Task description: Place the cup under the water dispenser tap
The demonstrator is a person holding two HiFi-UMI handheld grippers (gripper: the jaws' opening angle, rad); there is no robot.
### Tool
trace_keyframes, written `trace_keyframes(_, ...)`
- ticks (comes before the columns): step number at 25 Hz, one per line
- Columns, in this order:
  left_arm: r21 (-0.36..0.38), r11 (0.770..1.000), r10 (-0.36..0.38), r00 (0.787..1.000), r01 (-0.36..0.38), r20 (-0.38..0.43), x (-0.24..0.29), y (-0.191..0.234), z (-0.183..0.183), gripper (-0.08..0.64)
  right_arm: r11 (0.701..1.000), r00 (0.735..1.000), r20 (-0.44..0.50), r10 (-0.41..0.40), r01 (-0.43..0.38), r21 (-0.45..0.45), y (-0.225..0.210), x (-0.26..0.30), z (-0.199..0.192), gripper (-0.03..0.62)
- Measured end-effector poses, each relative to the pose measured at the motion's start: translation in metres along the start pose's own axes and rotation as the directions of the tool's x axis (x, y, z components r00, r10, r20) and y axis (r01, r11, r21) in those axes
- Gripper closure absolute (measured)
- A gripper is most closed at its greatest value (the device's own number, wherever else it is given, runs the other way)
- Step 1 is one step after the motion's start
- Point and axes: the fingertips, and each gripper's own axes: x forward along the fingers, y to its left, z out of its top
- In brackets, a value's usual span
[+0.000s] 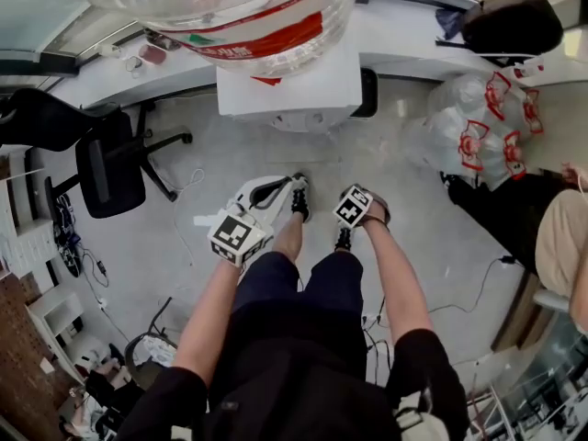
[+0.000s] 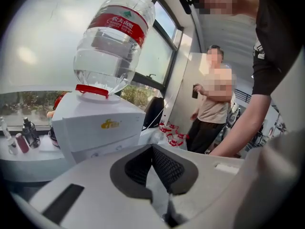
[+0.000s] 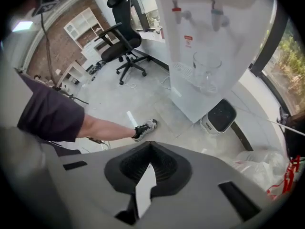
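The right hand-held gripper has its jaws pressed together with nothing between them, and it points steeply down at the floor. Ahead of it and a little to its right stands the white water dispenser, well apart from the closed tips. The cup, a clear glass one, stands upright in the dispenser's recess, on the drip grille below the taps. It sits under the blue tap, with the red tap to the left of it. No jaw touches the cup.

Just beyond this hand-held gripper's tips, on the grey floor, are the person's bare leg and dark shoe. Further ahead to the left is a black office chair. At the foot of the dispenser, to the right, is a small white box with a dark top.

The left hand-held gripper is also closed and empty, its dark pads meeting at the tip. It points more nearly level, towards the top of the dispenser, which lies ahead and to its left. The big clear bottle with a red label stands upside down on the dispenser. Ahead to the right of this hand-held gripper a person in a light shirt stands near the wall. In the head view the two hand-held grippers hang side by side above the person's feet, the dispenser in front of them.
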Motion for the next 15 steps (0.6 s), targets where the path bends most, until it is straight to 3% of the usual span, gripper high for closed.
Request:
trace_keyframes(3, 0.013, 1.0, -0.022, 1.0, 0.022, -0.002, 0.0, -0.016, 0.0, 0.56, 1.0, 0.996, 0.092, 0.02, -0.018, -0.02, 0.017, -0.038, -0.001, 0.598)
trace_keyframes(6, 0.023, 0.999, -0.03, 0.999, 0.031, -0.013, -0.003, -0.031, -0.003, 0.56, 1.0, 0.972, 0.233, 0.024, -0.025, 0.002, 0.034, -0.089, 0.008, 0.598)
trace_keyframes(10, 0.03, 0.999, -0.03, 0.999, 0.03, -0.012, -0.01, -0.052, 0.002, 0.56, 0.998, 0.924, 0.383, -0.018, -0.004, 0.057, 0.047, -0.162, 0.019, 0.598)
trace_keyframes(15, 0.052, 0.998, -0.018, 1.0, 0.017, 0.018, -0.027, -0.075, 0.032, 0.56, 0.986, 0.843, 0.524, -0.125, 0.047, 0.16, 0.053, -0.243, 0.028, 0.598)
